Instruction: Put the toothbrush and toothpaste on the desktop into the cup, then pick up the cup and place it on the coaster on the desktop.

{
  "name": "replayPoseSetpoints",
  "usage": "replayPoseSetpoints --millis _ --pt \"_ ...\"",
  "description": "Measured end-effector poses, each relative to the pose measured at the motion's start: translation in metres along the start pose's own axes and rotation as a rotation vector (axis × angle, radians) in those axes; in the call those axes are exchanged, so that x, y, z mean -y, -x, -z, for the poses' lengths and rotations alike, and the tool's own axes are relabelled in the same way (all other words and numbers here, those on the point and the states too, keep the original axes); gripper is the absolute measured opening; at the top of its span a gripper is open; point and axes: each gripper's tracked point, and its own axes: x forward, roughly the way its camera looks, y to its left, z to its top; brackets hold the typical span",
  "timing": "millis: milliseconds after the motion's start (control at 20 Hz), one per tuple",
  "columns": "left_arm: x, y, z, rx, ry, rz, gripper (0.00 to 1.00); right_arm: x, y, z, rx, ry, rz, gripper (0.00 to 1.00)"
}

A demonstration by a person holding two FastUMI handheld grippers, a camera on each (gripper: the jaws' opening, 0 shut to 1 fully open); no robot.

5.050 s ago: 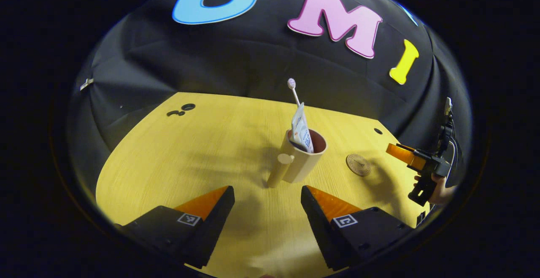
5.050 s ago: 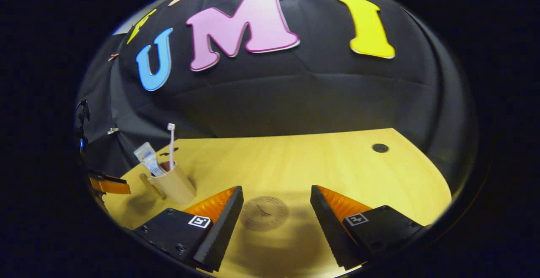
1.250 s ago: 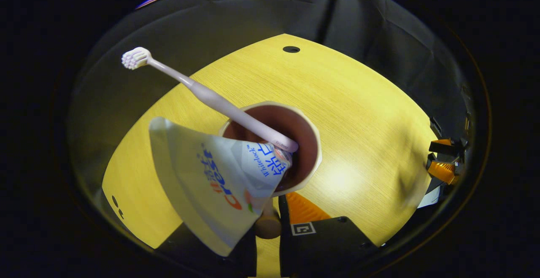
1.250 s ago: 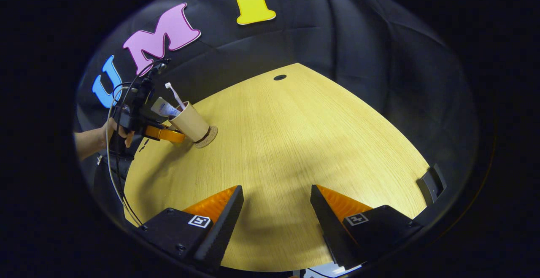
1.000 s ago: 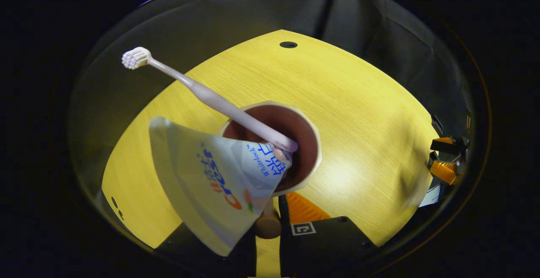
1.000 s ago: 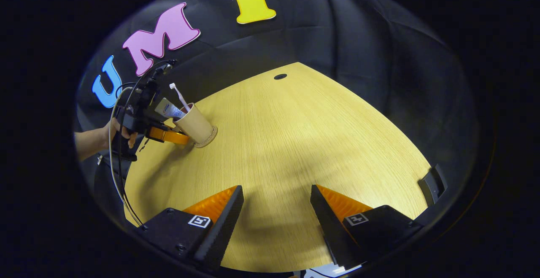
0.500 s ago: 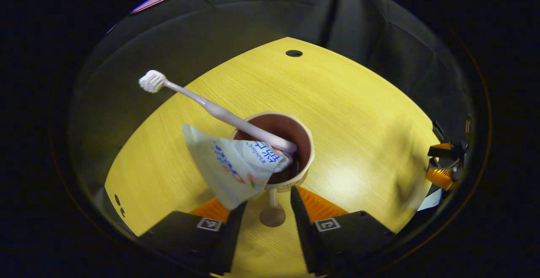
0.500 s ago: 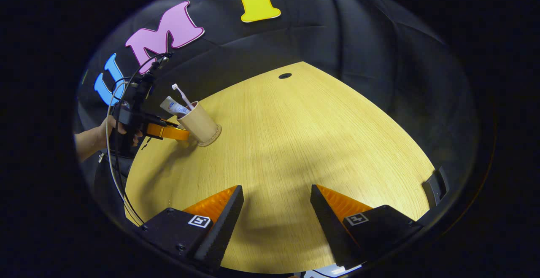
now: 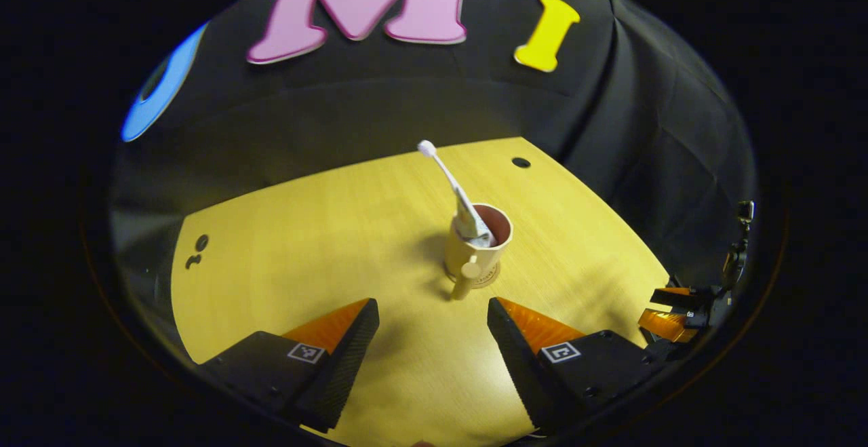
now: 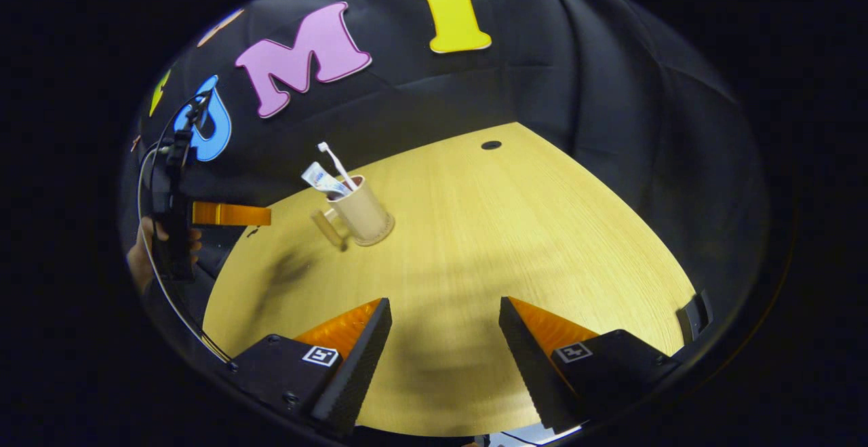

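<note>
- On the yellow wooden desktop (image 9: 285,230), the tan handled cup (image 9: 475,250), holding white toothbrush (image 9: 441,169) and toothpaste tube (image 10: 317,179), stands on the round coaster (image 9: 489,279).
- Left gripper (image 9: 432,311) and right gripper (image 10: 444,311) gape wide, empty; a stray nudge could topple the top-heavy cup.

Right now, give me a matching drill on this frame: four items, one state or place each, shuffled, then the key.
Column 1:
1. cup
2. toothbrush
3. left gripper
4. coaster

Column 2:
A. open, holding nothing
B. under the cup
C. standing on the coaster
D. leaning out of the cup beside the toothpaste

Pairs: 1-C, 2-D, 3-A, 4-B
</note>
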Motion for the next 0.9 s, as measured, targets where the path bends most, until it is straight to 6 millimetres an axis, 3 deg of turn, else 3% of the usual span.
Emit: replayPoseSetpoints --millis 200,350,700,900 --pt "-0.026 0.062 0.022 0.153 0.103 -0.106 1.00 -0.036 0.022 -0.026 0.082 0.024 -0.026 0.98" --pt "-0.043 0.122 0.041 0.252 0.188 -0.150 1.00 -0.062 0.042 -0.036 0.119 0.028 -0.054 0.98" --pt "-0.070 0.233 0.091 0.428 0.265 -0.273 0.98 -0.107 0.101 -0.031 0.178 0.048 -0.099 0.98" --pt "-0.078 0.273 0.120 0.469 0.275 -0.311 0.98 -0.120 0.132 -0.023 0.212 0.049 -0.100 0.98"
